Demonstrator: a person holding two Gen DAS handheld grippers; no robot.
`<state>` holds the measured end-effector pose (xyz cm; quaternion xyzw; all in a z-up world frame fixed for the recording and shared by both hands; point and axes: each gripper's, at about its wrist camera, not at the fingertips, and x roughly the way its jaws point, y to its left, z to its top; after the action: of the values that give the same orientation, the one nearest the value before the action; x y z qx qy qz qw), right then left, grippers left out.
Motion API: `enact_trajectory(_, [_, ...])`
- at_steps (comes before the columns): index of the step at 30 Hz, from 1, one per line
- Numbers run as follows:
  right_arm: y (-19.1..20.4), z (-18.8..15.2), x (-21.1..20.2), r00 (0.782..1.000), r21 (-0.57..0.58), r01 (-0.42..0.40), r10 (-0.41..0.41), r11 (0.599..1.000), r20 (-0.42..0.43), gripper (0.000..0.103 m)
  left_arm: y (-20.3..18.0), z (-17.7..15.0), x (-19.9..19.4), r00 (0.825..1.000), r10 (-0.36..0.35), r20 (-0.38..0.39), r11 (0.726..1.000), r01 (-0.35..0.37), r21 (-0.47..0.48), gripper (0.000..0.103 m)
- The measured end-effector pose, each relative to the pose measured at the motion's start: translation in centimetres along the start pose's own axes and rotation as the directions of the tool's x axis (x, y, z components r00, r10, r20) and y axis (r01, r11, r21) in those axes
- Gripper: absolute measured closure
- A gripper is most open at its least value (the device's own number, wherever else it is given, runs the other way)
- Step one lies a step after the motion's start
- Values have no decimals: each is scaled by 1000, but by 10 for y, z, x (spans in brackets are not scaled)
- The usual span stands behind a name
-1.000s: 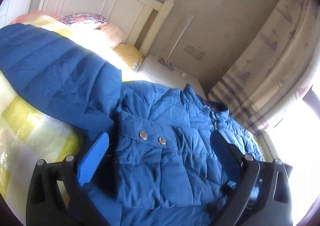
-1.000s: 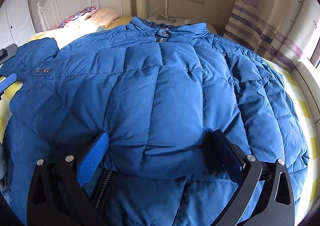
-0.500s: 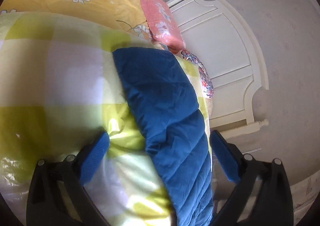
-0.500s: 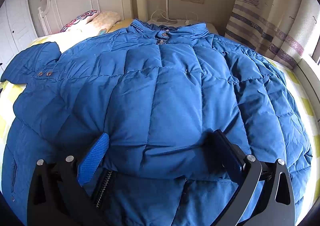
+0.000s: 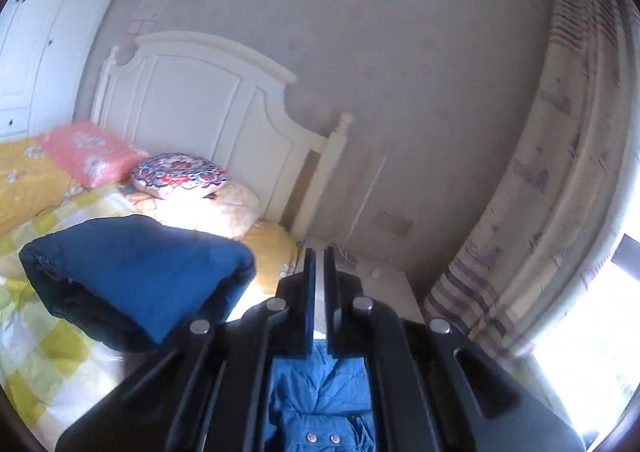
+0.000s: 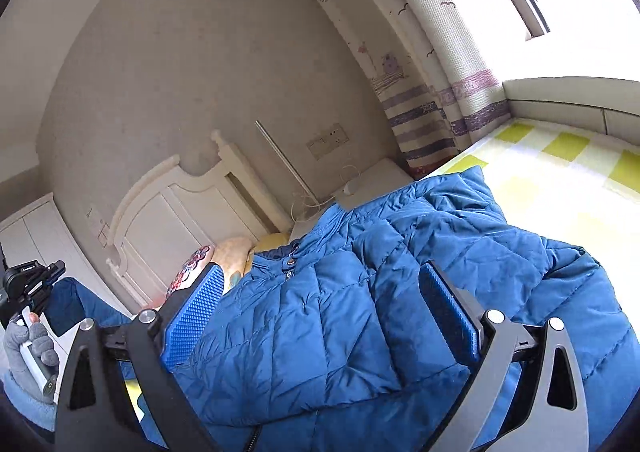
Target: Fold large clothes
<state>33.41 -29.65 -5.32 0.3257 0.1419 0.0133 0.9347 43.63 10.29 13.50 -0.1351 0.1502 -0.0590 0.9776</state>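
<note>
A large blue quilted down jacket [image 6: 360, 312] lies spread on a yellow-checked bed [image 6: 560, 179]. My right gripper [image 6: 324, 316] is open, its blue pads either side of the jacket's body just above it. My left gripper [image 5: 319, 272] has its jaws shut, nothing visible between them; the jacket's sleeve [image 5: 136, 272] hangs raised to its left, and the jacket front with snap buttons [image 5: 320, 438] shows below. In the right wrist view the left gripper [image 6: 32, 284] is at far left by the sleeve [image 6: 76, 308].
A white headboard [image 5: 208, 99] and several pillows [image 5: 180, 175] stand at the bed's head. A white nightstand [image 6: 372, 179] with cables sits beside it. Striped curtains [image 5: 540, 211] and a bright window are at right. A white wardrobe [image 5: 36, 31] is at left.
My left gripper has shut and swung up from the sleeve on the bed; the sleeve is now raised. My right gripper has tilted up and rolled, still open over the jacket.
</note>
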Motion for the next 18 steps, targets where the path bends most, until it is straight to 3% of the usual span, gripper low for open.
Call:
enact_trajectory(2, [-9,4,-3,1000,48,7,-8,999,20,8,-83,-38,16,995,-65,-74,979,78,186,100])
enact_trajectory(4, [-16,9,-8,998,82,10,-14,997,55,8,-142,-89,27,977,-115,-177,945,162,284,100])
enact_trajectory(8, [-33,11,-6,999,139,21,-26,990,39,8,-193,-195,47,901,-133,-413,893,290,345,96])
enact_trajectory(9, [-33,12,-4,999,140,23,-28,990,34,8,-191,-210,48,892,-129,-433,890,297,347,94])
enact_trajectory(11, [-33,8,-4,999,128,23,-26,991,21,8,-172,-223,49,890,-92,-446,902,264,341,72])
enact_trajectory(12, [-31,9,-2,1000,121,25,-27,992,15,8,-152,-221,47,902,-65,-428,920,221,325,44])
enact_trajectory(13, [-30,7,-2,1000,114,27,-29,993,11,8,-131,-213,45,921,-29,-388,940,157,303,26])
enact_trajectory(15, [-29,6,0,1000,108,31,-31,994,1,8,-83,-190,38,946,26,-323,972,51,228,20])
enact_trajectory(18, [-26,4,1,999,96,39,-39,995,-9,8,-10,-149,32,947,43,-317,998,-23,65,20])
